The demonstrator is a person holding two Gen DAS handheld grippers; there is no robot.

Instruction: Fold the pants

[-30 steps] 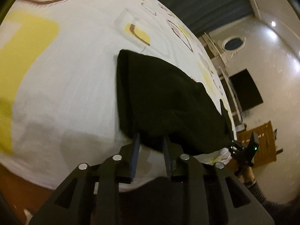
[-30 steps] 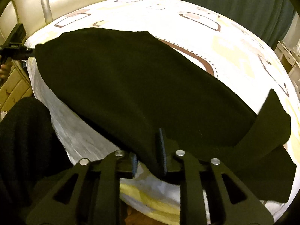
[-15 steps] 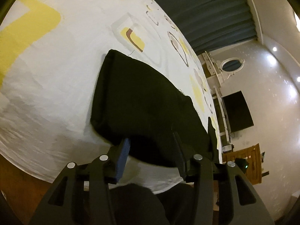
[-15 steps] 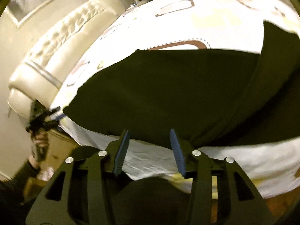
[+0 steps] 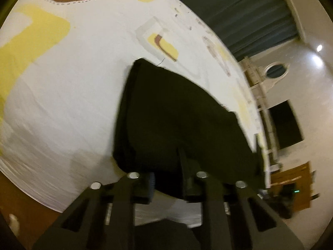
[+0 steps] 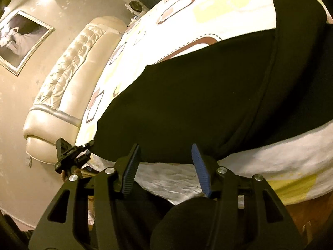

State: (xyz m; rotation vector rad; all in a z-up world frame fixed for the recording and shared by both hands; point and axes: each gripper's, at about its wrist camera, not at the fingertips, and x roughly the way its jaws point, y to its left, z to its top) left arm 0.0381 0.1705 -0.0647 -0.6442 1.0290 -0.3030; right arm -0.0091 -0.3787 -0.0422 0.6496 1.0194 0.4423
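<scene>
Pants (image 6: 197,104): black, folded, lying flat on the patterned bedsheet (image 5: 62,83) near the bed's front edge.
Long axis: runs along that front edge, from my left gripper's end to my right gripper's end; in the left wrist view it recedes away from my fingers toward the far right.
Far end: one flap (image 6: 297,14) of the pants sticks up and away across the sheet at the right-hand end.
Left gripper (image 5: 166,166): fingers narrow, clamped on the near edge of the pants (image 5: 177,114); cloth sits between the pads. View is motion-blurred.
Right gripper (image 6: 165,162): fingers spread wide, blue pads (image 6: 199,168) bare, nothing between them; tips just at the pants' front edge, contact unclear.
Cross-check: the right wrist view shows my left gripper (image 6: 83,148) at the pants' left corner.
Background: tufted cream headboard (image 6: 68,79), framed picture (image 6: 20,41) on the wall, dark curtain (image 5: 239,10).
</scene>
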